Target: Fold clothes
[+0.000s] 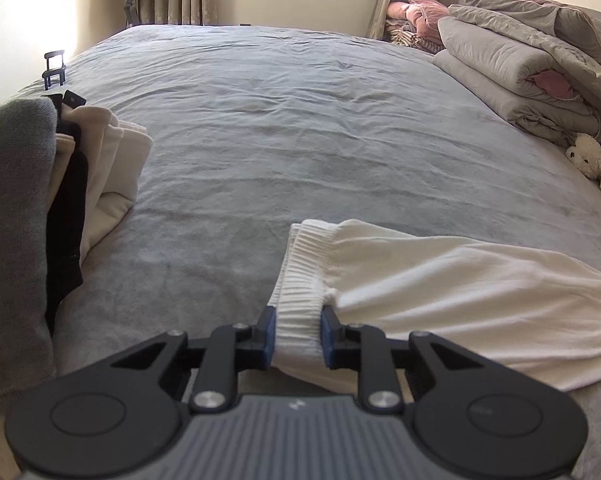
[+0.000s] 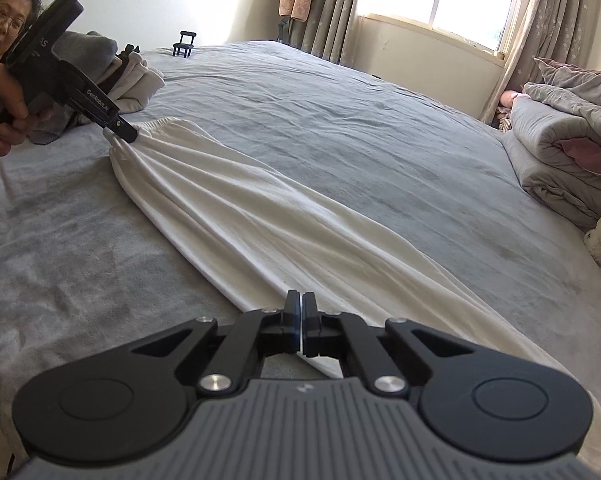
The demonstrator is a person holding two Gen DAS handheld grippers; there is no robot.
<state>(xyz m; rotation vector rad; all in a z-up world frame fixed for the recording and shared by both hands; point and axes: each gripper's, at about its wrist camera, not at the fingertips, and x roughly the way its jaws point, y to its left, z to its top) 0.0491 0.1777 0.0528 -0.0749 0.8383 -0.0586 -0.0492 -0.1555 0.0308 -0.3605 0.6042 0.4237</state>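
A long white garment point(image 2: 240, 208) lies stretched across the grey bed point(image 2: 340, 120). In the left wrist view my left gripper point(image 1: 298, 316) is shut on its ribbed band point(image 1: 304, 276), and the rest of the cloth point(image 1: 440, 280) trails off to the right. The right wrist view shows that same left gripper point(image 2: 120, 132), held by a person's hand point(image 2: 8, 120), pinching the gathered far end. My right gripper point(image 2: 300, 300) has its pads pressed together over the garment's near edge, and thin cloth seems caught between them.
A pile of folded cream, black and grey clothes point(image 1: 100, 168) sits at the bed's left edge. Rolled grey duvets point(image 1: 520, 76) and a white plush toy point(image 1: 594, 158) lie on the right. A small black stand point(image 1: 55, 70) is at the far left corner.
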